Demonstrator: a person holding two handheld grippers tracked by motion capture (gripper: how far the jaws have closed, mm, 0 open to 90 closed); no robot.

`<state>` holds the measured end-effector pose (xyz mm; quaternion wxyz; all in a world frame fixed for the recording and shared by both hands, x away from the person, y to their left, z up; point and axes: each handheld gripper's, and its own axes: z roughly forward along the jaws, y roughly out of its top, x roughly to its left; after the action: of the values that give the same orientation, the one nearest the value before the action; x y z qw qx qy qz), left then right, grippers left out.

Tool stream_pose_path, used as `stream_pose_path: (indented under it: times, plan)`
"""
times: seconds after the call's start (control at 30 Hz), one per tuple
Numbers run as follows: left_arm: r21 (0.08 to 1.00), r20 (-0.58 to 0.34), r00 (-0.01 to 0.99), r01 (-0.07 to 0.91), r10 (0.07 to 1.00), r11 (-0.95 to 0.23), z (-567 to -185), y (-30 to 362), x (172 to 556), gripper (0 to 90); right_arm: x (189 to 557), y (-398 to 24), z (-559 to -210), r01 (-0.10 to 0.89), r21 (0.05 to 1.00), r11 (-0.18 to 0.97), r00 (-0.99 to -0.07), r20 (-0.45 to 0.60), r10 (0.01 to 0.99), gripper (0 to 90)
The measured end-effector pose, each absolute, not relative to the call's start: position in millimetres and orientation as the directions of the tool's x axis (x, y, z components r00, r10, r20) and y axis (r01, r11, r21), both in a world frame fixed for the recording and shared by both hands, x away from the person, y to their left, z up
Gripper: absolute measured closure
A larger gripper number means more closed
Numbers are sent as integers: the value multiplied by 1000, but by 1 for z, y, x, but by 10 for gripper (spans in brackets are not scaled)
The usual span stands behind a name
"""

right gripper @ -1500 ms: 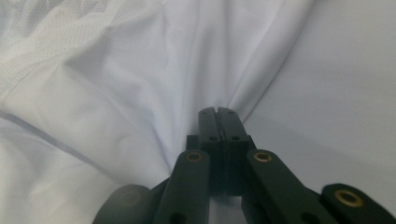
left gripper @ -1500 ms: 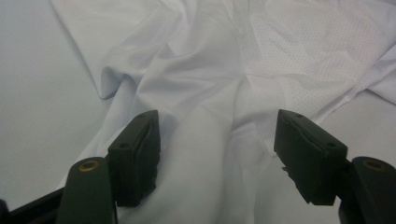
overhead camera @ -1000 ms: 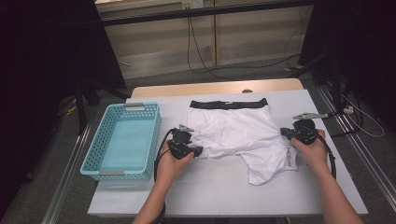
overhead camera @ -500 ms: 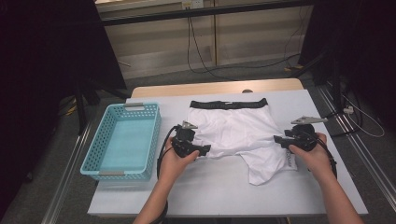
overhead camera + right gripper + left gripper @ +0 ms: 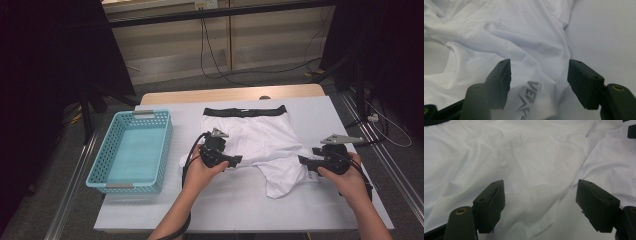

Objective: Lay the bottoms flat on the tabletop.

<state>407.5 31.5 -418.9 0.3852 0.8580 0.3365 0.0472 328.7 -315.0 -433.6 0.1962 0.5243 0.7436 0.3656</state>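
White shorts [image 5: 255, 142] with a black waistband lie rumpled, thin and finely meshed, mid-bench [image 5: 320, 210]. The left tongs [image 5: 239, 161] hover at one leg hem, the right tongs [image 5: 302, 160] at the other; both have just been opening, jaws wide, nothing gripped. A turquoise lattice basket [image 5: 132, 150] sits left.

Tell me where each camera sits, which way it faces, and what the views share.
High view: above the person's side, facing forward and down on the table; both forearms, left claw, right claw.
Left gripper view: rides the left claw, facing white shorts; open jaws.
Right gripper view: rides the right claw, facing the printed hem; open jaws.
Shared: the shorts.
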Motion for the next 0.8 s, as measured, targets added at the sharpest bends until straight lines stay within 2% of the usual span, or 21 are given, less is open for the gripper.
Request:
stream_pose_path:
  times: [0.07,0.33,0.57,0.67,0.8]
  plan:
    - [689,-201,779,543,594,-479,-422,26,408,273,325,-315,-434,641,746,179,-366,93,926,346]
    - [687,-168,814,502,556,-526,-430,10,402,357,317,-315,-434,639,748,176,-361,90,928,344]
    - [659,-108,804,498,585,-563,-443,6,405,460,315,-312,-433,638,745,194,-361,68,930,347]
    - [663,-84,798,492,597,-564,-447,4,406,545,315,-314,-433,638,745,194,-355,61,933,347]
    - [657,-102,782,517,615,-548,-446,7,410,730,314,-315,-434,642,743,189,-349,63,935,347]
